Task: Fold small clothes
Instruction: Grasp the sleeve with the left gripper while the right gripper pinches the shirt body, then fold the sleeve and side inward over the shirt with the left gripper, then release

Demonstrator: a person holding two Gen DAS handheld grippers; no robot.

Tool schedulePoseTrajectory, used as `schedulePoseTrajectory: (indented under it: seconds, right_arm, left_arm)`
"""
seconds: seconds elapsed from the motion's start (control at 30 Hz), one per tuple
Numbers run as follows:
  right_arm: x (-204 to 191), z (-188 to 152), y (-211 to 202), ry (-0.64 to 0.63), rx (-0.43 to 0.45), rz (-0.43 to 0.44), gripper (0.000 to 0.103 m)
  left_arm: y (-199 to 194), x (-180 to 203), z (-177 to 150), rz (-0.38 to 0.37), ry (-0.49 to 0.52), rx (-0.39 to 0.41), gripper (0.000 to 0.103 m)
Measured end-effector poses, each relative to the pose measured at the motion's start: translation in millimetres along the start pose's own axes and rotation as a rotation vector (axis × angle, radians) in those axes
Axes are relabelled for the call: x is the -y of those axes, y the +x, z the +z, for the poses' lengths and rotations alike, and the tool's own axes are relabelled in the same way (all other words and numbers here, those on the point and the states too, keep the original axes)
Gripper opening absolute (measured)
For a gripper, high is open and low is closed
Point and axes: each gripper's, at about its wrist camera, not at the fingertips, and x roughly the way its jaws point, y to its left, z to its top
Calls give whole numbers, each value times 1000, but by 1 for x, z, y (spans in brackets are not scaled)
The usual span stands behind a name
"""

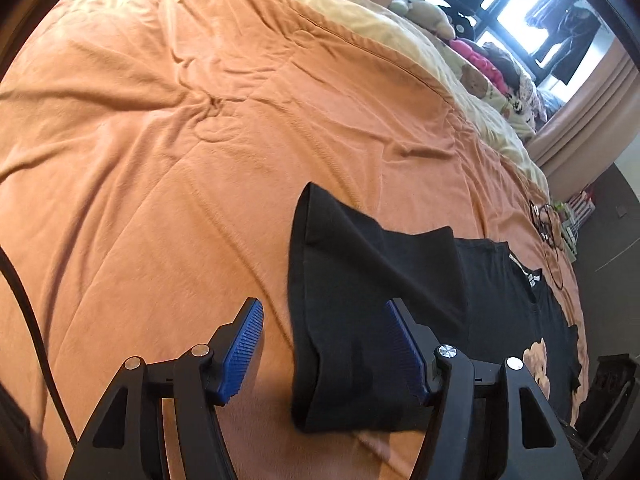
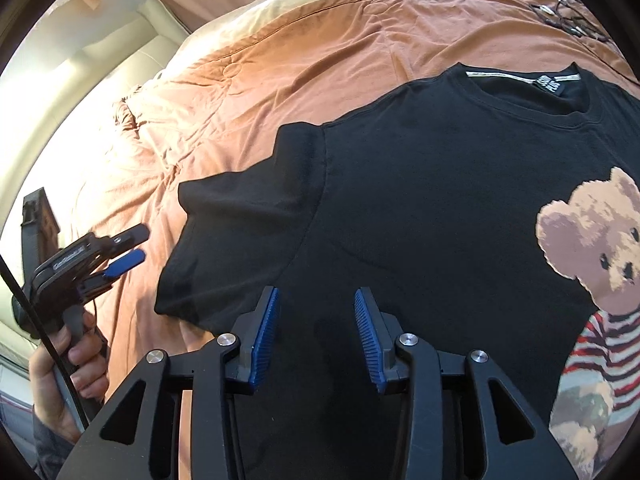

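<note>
A black T-shirt (image 2: 420, 208) with a teddy-bear print (image 2: 592, 248) lies face up on the orange bedcover (image 2: 280, 72). Its sleeve (image 1: 352, 304) spreads out to the left. My left gripper (image 1: 324, 332) is open, and the sleeve hem lies between its blue pads without being clamped. It also shows in the right wrist view (image 2: 132, 246), held by a hand beside the sleeve. My right gripper (image 2: 316, 320) is open just above the shirt's side, below the armpit.
The orange bedcover (image 1: 180, 160) stretches far to the left and ahead. A cream blanket (image 1: 360, 12), soft toys (image 1: 476, 60) and curtains lie at the far end. Black cables (image 2: 568, 20) rest on the cover beyond the collar.
</note>
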Motion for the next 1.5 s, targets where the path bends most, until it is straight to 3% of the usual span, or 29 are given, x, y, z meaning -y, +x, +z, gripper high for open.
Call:
schedulePoseTrajectory:
  seconds: [0.23,0.33,0.47,0.63,0.77,0.83,0.9,1.17,1.5]
  right_arm:
    - [10,12,15,53,-2,42,37]
    - [12,16,25,79,-4,47,36]
    - [10,19,35,106,-12,78,25]
    - [4,20,37,99,-4,99,20]
    - [4,17,44,121,-26,113,17]
    - [4,17,47,136,-36,118,15]
    - [6,17,52,151,-44,121,13]
    - [15,12,52,232,-58,161,3]
    - [-2,7,55,234,-106,215,2]
  left_arm:
    - [33,-5,15,12,0,-60,65]
    - [44,-10,14,-23,-25,-88,65]
    - [53,-5,12,0,14,-112,64]
    - [47,-13,7,-2,-2,-137,38]
    - [39,-17,-7,-45,-24,-158,34]
    - [36,-16,-13,-61,-30,-175,16]
    - [32,-13,-17,-74,-28,-185,6]
    - [-1,12,-3,-75,19,-130,4]
    - [-36,69,7,-117,120,-65,3]
